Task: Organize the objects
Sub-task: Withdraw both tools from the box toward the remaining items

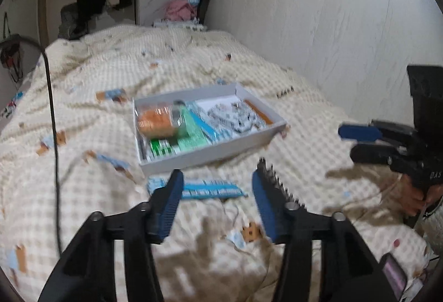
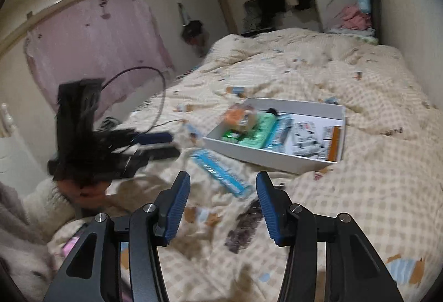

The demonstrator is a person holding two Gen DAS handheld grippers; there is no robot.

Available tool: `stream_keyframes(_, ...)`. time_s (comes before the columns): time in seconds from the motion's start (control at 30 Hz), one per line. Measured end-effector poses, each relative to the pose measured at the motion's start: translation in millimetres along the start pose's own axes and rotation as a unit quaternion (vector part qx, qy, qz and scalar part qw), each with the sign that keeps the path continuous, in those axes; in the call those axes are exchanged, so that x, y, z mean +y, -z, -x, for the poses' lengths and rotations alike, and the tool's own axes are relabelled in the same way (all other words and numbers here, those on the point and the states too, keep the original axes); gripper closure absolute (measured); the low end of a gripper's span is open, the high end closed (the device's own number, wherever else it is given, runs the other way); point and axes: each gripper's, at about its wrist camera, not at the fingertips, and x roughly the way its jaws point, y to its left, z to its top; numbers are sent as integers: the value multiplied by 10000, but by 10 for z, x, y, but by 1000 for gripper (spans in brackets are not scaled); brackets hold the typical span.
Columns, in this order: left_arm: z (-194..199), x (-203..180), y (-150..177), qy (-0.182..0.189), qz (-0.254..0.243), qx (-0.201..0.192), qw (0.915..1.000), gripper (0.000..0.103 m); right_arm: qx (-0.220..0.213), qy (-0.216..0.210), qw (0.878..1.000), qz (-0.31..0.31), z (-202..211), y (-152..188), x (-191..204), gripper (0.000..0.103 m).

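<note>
Checked quilt (image 1: 91, 86) carries the blue packet (image 1: 210, 189) just before the white box (image 1: 210, 156), lengthwise across the nearer left gripper (image 1: 217, 191); the right gripper (image 2: 223, 191) also gapes empty.

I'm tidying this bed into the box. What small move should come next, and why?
Probably ease the left hand-held gripper down over the blue packet and close. The packet lies loose on the quilt just outside the white box, and the open fingers already frame it.

Matt white cardboard tray (image 1: 210, 153) on soft checked cloth quilt (image 1: 110, 72); glossy blue packet (image 1: 210, 189)
</note>
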Motion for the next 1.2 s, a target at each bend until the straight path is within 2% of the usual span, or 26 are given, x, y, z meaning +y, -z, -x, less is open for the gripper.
stream_keyframes(0.07,-129,11,68,77,41,229,9997,33,43,202,9998,43,-81,74,-5,51)
stream_keyframes(0.1,-188,25,84,106,90,359,9993,29,76,296,9995,25,-140,140,-16,39)
stream_keyframes(0.13,-282,41,113,138,160,571,9981,28,140,383,9992,-38,-213,216,-35,23)
stream_keyframes(0.17,-336,50,128,117,194,696,9973,27,278,444,9985,-157,-307,299,-68,21)
stream_keyframes(0.27,-469,56,170,93,232,1055,9941,23,619,587,9955,-421,-477,377,-172,21)
stream_keyframes(0.37,-615,16,242,5,142,1391,9902,23,595,515,9957,-483,-466,347,-218,21)
stream_keyframes(0.43,-632,-28,264,-64,50,1469,9891,23,638,495,9955,-504,-481,357,-235,20)
stream_keyframes(0.87,-617,-1,258,-86,81,1466,9891,23,624,529,9948,-601,-455,373,-229,21)
stream_keyframes(0.9,-614,10,258,-65,103,1454,9893,23,574,629,9945,-616,-435,380,-232,34)
stream_keyframes(0.93,-613,10,255,-59,114,1452,9893,23,562,755,9933,-665,-423,387,-246,54)
stream_keyframes(0.97,-612,14,254,-51,127,1450,9893,23,584,806,9922,-746,-428,395,-278,59)
stream_keyframes(1.03,-610,10,251,-41,133,1445,9894,23,585,628,9925,-874,-433,408,-332,65)
stream_keyframes(1.2,-608,3,256,-41,111,1452,9893,23,412,165,9955,-835,-376,409,-314,66)
